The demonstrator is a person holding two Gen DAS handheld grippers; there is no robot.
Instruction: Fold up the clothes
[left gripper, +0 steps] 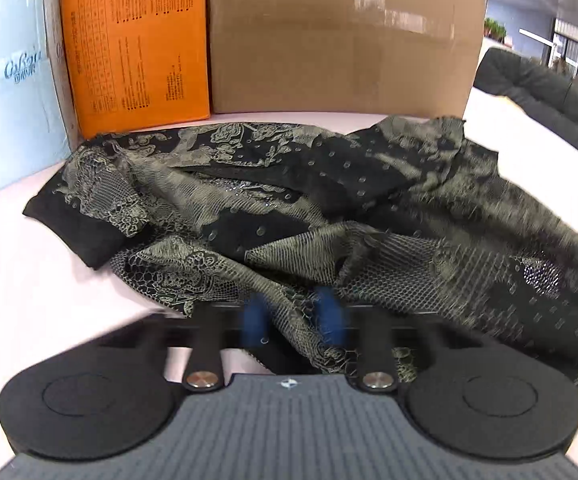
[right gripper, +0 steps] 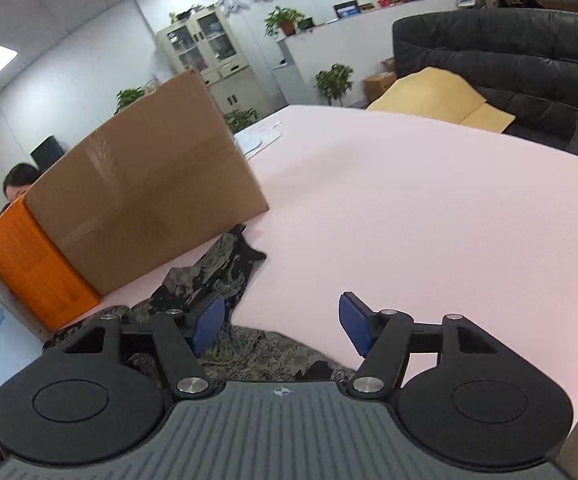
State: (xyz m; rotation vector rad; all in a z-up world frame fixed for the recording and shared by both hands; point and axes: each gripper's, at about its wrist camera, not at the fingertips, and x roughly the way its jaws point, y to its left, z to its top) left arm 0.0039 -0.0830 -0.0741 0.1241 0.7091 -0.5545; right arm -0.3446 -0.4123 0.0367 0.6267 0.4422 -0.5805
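A black garment with olive lace patterning (left gripper: 289,208) lies crumpled on the pink table (left gripper: 17,288), one dark cuff pointing left. My left gripper (left gripper: 293,320) is at its near edge; a fold of lace runs between the blurred blue pads (left gripper: 255,318), which are shut on it. In the right wrist view the same garment (right gripper: 221,268) lies low and left, in front of the boxes. My right gripper (right gripper: 281,326) hovers above its near edge and the bare table (right gripper: 429,220), jaws wide open with nothing between the blue pads (right gripper: 209,322).
A brown cardboard box (left gripper: 341,36), an orange box (left gripper: 137,40) and a pale blue box (left gripper: 5,76) stand close behind the garment. A person's head (right gripper: 19,184) shows behind them. Papers (right gripper: 259,138) lie farther back. A black sofa (right gripper: 509,64) with a yellow sheet (right gripper: 437,96) borders the table's right side.
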